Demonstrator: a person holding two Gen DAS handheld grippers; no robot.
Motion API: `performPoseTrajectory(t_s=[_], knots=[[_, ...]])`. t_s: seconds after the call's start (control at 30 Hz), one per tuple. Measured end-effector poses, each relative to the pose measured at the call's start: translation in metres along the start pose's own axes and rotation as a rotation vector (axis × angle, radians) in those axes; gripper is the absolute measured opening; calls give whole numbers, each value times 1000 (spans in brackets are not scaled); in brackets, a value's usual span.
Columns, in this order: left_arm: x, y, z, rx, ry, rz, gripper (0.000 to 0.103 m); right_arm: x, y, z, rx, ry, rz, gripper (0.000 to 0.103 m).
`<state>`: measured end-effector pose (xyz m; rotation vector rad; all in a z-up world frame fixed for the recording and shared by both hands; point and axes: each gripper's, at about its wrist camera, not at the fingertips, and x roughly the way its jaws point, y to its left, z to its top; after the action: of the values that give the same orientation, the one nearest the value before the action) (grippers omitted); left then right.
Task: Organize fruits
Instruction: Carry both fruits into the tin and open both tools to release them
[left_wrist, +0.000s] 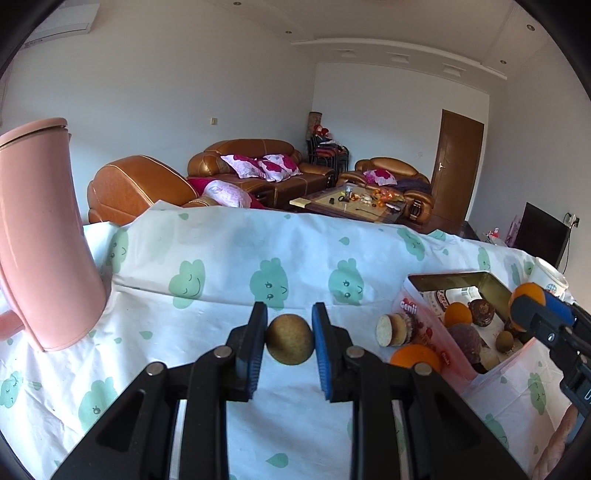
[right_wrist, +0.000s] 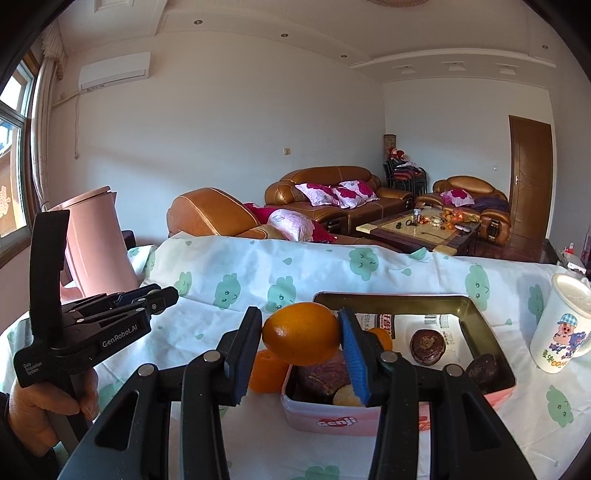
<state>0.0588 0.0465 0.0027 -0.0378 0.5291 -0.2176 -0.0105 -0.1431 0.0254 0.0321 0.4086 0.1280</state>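
My left gripper (left_wrist: 290, 338) is shut on a small round brown fruit (left_wrist: 290, 339) held just above the cloud-print tablecloth. My right gripper (right_wrist: 301, 336) is shut on an orange (right_wrist: 301, 332) and holds it over the near left corner of the pink tin box (right_wrist: 332, 421). The box holds an orange (left_wrist: 457, 314), dark purple-brown fruits (right_wrist: 426, 345) and a small brown fruit (left_wrist: 504, 341). Another orange (right_wrist: 264, 374) lies on the cloth just left of the box. The right gripper with its orange shows at the right edge of the left wrist view (left_wrist: 532, 308).
A tall pink jug (left_wrist: 40, 236) stands on the table at the left. A white cartoon mug (right_wrist: 563, 328) stands right of the box. The left gripper and the hand holding it show at the left of the right wrist view (right_wrist: 122, 317). Sofas and a coffee table lie beyond the table.
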Motion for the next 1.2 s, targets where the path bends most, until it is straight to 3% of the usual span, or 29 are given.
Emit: performPoseTrajectory(t_s=[0.13, 0.37, 0.63, 1.0, 1.2], knots=[[-3, -9, -4, 24, -7, 49, 26, -5, -4, 2, -9, -17, -11, 45], [-7, -19, -8, 2, -2, 69, 26, -9, -19, 2, -6, -20, -24, 45], [-19, -25, -9, -139, -11, -178, 26, -19, -47, 4, 21, -39, -58, 45], [-25, -77, -11, -65, -31, -215, 26, -30, -86, 7, 10, -60, -130, 45], [-13, -115, -3, 10, -30, -236, 26, -36, -124, 9, 74, -67, -196, 45]])
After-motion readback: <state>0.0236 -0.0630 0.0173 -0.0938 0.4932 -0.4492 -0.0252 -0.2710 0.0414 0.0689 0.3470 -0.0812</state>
